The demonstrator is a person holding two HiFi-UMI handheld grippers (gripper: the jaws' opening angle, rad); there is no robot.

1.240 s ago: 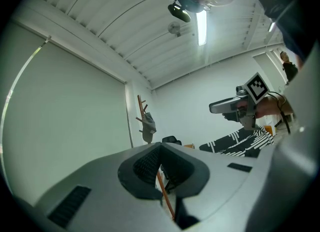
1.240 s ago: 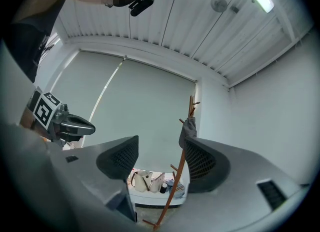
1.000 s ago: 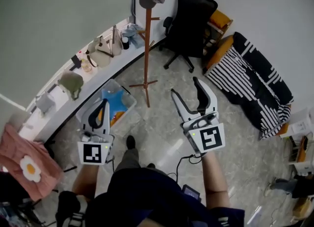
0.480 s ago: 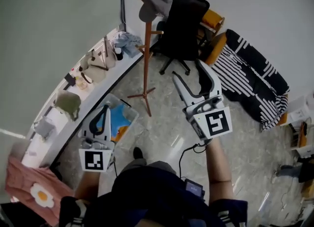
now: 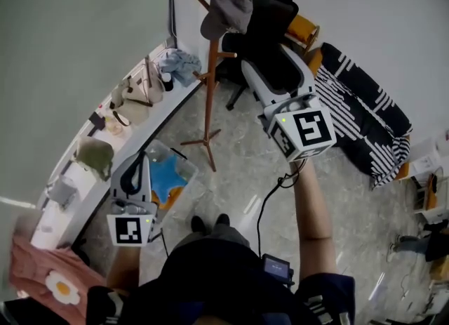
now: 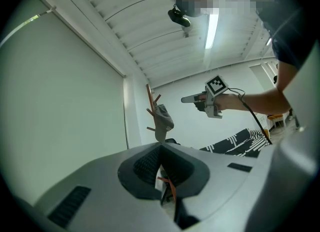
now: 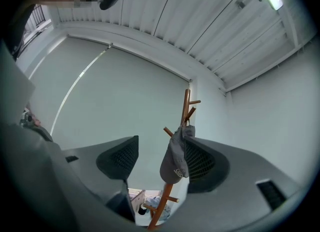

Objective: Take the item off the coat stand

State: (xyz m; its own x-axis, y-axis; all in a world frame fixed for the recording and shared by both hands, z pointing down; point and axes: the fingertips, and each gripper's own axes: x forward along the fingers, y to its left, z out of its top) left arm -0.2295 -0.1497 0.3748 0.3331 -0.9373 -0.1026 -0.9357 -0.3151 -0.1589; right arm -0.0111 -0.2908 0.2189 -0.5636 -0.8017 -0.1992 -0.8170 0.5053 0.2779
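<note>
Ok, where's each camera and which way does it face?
Head view: person's head, steeply down at coat stand; left gripper, right gripper, forearms show.
Left gripper view: on that gripper, tilted up past shut jaws; right forearm shows.
Right gripper view: on that gripper, tilted up between open jaws.
All three share the grey cap.

The left claw [image 5: 140, 166] and the right claw [image 5: 267, 61] are built of pale grey plastic with black ribbed pads, each backed by a white cube [image 5: 309, 128] printed with black square markers. A black cable [image 5: 270, 194] is run from the right claw to a small dark box [image 5: 276, 269] at the waist. A dark top [image 5: 210, 285], apparently short-sleeved, is worn.
</note>
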